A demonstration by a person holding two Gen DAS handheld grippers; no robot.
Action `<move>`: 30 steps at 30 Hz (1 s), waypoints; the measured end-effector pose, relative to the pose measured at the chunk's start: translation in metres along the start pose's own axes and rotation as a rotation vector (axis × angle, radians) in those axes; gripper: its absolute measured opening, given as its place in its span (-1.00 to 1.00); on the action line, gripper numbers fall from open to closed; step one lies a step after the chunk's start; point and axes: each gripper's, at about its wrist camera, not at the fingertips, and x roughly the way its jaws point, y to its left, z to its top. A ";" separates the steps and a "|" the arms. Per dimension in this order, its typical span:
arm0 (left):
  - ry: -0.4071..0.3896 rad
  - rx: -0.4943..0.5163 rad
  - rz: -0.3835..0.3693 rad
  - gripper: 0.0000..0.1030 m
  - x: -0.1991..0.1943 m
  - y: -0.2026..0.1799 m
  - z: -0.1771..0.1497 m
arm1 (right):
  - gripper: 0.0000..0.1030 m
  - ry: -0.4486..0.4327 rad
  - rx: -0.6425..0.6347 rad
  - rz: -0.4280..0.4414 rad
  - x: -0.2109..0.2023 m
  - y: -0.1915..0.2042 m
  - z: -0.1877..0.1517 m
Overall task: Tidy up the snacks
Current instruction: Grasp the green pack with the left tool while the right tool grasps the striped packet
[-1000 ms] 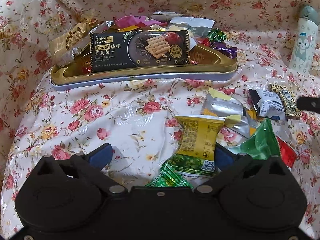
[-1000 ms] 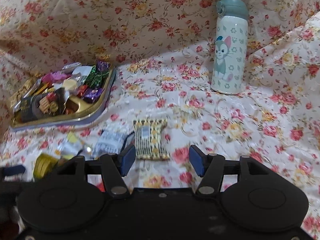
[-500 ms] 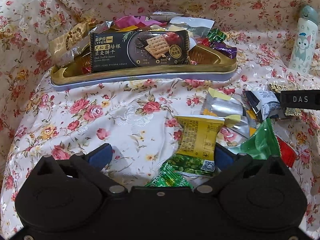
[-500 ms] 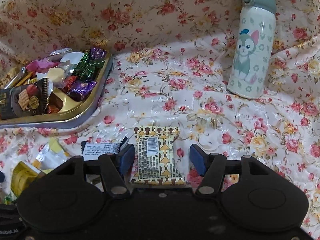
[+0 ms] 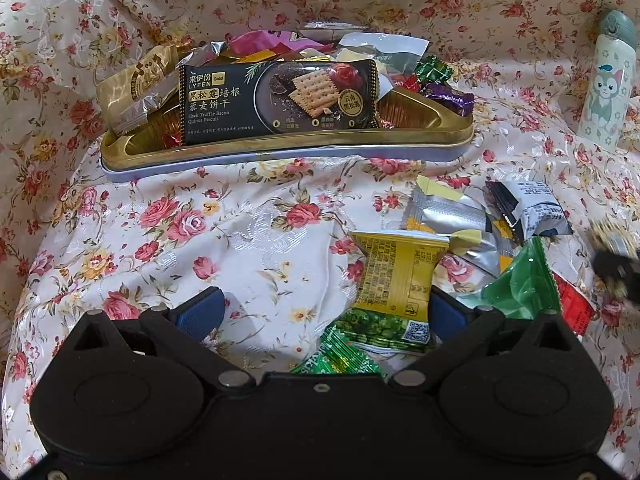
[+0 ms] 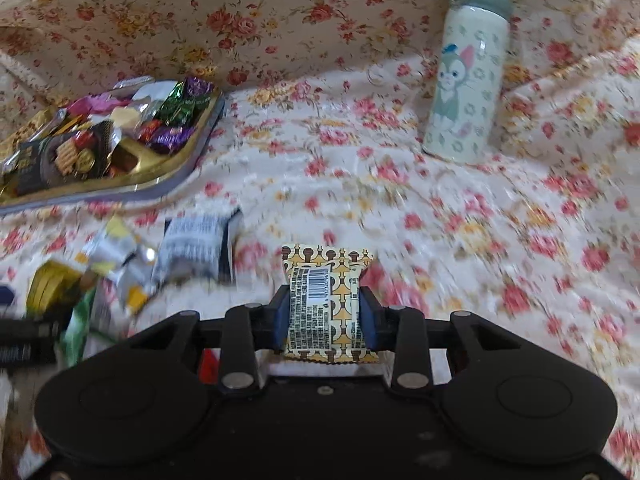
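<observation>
Loose packets (image 5: 448, 216) between gold tray (image 5: 280, 152) and cat-print bottle (image 6: 466, 76)

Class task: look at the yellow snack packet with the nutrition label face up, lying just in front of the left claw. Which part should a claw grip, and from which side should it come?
Grip the yellow packet across its narrow middle, pads on the two long side edges, coming down from above. It lies flat, crimped ends near and far, its near end overlapping the green pea packet, so probably avoid scooping low from the front.

floral cloth (image 5: 248, 232) under tray (image 5: 280, 152), snacks (image 5: 400, 276), bottle (image 6: 466, 80)
</observation>
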 end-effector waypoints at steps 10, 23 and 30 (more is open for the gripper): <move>0.018 -0.004 0.003 1.00 0.003 0.000 0.003 | -0.30 0.016 0.011 0.013 -0.043 -0.012 -0.049; 0.023 0.003 0.008 0.89 0.003 -0.001 0.006 | -0.27 -0.025 -0.029 0.001 -0.055 -0.006 -0.066; 0.020 0.029 -0.019 0.43 -0.001 -0.005 0.010 | -0.27 -0.023 -0.027 0.006 -0.054 -0.007 -0.065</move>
